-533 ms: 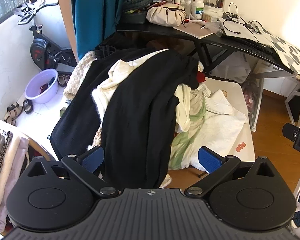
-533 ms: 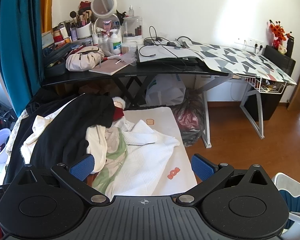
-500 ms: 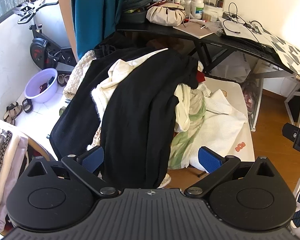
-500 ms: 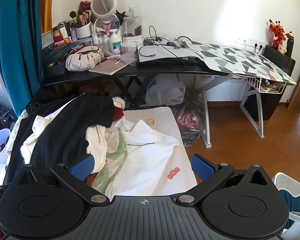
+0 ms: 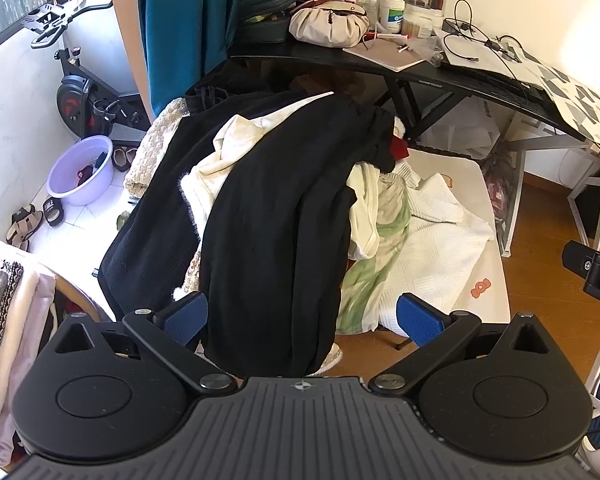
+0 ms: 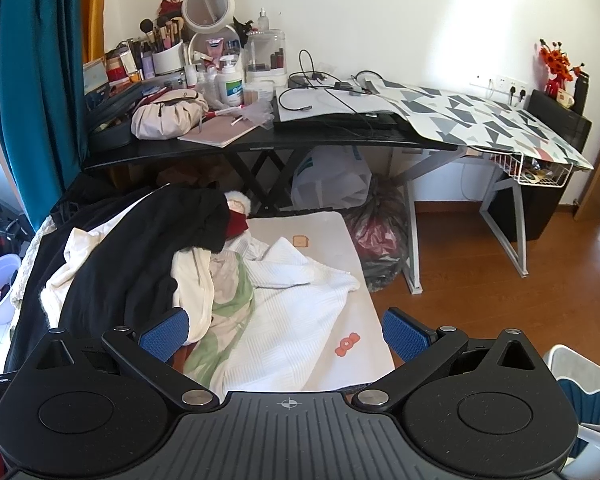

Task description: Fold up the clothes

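Clothes are lying in one heap on a small white table, spilling over its left edge. Counting what is showing: two black garments, the larger one draping down the front of the heap and the other hanging off the left side; one cream garment lying between them; one white textured garment spreading flat on the table top; one pale green piece lying crumpled just beside the white one; and one small red piece peeking out at the back. More may be lying buried underneath; I cannot tell.

The left gripper is hanging above the near end of the heap, its two blue pads standing wide apart and gripping nothing, with the black garment showing between them but apart from both. The right gripper is hovering over the white garment, its jaws likewise spread fully and holding nothing.

Behind the heap one black desk is standing, crowded with bottles, one round mirror and one beige pouch. One purple basin is sitting on the floor to the left.
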`<state>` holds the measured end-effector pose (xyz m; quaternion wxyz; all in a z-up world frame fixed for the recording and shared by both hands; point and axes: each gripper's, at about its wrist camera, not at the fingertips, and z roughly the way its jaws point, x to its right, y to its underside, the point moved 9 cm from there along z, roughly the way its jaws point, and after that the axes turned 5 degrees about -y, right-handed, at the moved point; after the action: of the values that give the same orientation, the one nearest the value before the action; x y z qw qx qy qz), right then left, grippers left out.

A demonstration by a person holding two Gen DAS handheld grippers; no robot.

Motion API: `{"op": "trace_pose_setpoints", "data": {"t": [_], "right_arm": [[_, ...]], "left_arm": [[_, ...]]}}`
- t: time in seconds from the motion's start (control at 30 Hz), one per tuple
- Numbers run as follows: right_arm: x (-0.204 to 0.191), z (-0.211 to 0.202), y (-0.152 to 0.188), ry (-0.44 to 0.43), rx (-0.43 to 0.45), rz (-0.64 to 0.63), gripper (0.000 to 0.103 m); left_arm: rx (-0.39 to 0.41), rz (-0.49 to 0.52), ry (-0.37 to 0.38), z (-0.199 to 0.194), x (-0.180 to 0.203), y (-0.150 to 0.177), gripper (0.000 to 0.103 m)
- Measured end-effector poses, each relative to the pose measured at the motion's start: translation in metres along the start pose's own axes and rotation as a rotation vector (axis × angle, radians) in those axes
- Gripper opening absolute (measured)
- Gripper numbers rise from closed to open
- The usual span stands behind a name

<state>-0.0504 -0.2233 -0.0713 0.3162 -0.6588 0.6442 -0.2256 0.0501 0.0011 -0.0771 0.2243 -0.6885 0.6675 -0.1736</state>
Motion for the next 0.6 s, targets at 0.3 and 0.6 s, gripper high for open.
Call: {"op": "trace_pose_setpoints", "data": {"t": [0.3,0.6], "right_arm": [[0.0014,-0.0004,0.0003,0.005,-0.005,-0.004,0.102],[0.0009,-0.0033,0.0,0.006,-0.004,-0.013,0.102]], "left_arm": [[0.001,0.004,-0.002,-0.0016,0.0034,0.002,0.103],[0.001,0.002,-0.004,-0.0018,0.0031,0.0035,0.103]]}}
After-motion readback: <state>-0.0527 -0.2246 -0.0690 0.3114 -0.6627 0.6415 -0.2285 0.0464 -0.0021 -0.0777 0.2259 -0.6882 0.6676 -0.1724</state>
